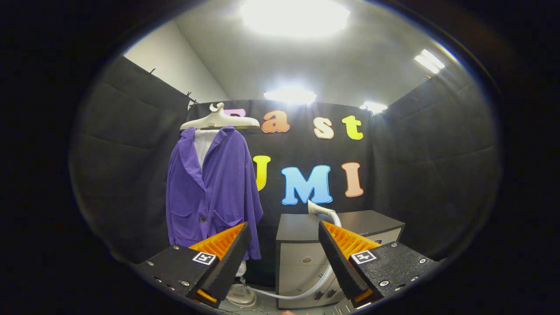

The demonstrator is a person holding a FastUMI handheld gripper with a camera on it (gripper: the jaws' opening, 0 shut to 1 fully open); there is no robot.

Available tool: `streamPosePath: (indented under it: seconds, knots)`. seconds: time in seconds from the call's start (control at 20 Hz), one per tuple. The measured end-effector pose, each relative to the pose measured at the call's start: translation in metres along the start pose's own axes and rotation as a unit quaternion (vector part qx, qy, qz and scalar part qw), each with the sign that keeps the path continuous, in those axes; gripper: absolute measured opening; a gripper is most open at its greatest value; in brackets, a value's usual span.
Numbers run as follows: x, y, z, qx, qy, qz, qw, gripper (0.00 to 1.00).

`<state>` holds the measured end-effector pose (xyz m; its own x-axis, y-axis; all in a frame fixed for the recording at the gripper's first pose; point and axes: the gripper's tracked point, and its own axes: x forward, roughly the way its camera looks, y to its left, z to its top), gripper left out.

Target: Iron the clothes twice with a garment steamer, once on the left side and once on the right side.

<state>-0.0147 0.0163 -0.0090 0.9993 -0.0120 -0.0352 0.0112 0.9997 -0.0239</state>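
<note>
A purple jacket (213, 192) hangs on a pale hanger (220, 120) over a white inner board, beyond my left finger. The steamer's white head (316, 208) rests on top of a dark-topped cabinet (302, 227), just beyond my right finger. Its clear hose (302, 291) drops down the cabinet front and curves to the white steamer base (242, 296) on the floor below the jacket. My gripper (284, 238) is open, with nothing between its fingers, still some way back from the steamer head and the jacket.
The cabinet has pale drawer fronts (302, 262) and stands to the right of the jacket. Black cloth walls (437, 175) close the booth on three sides. Bright ceiling lights (294, 15) glare overhead.
</note>
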Motion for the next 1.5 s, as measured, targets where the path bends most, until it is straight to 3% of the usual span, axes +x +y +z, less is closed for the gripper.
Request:
streamPosePath:
  seconds: [0.6,0.9,1.25,1.5]
  knots:
    - [0.023,-0.010,-0.006,0.001,0.014,-0.028,0.999,0.96]
    - [0.048,-0.046,-0.005,-0.008,0.032,-0.063,0.997,0.95]
    - [0.124,-0.123,0.004,0.013,0.042,-0.094,0.995,0.95]
    - [0.207,-0.182,0.000,0.072,0.061,-0.090,0.991,0.95]
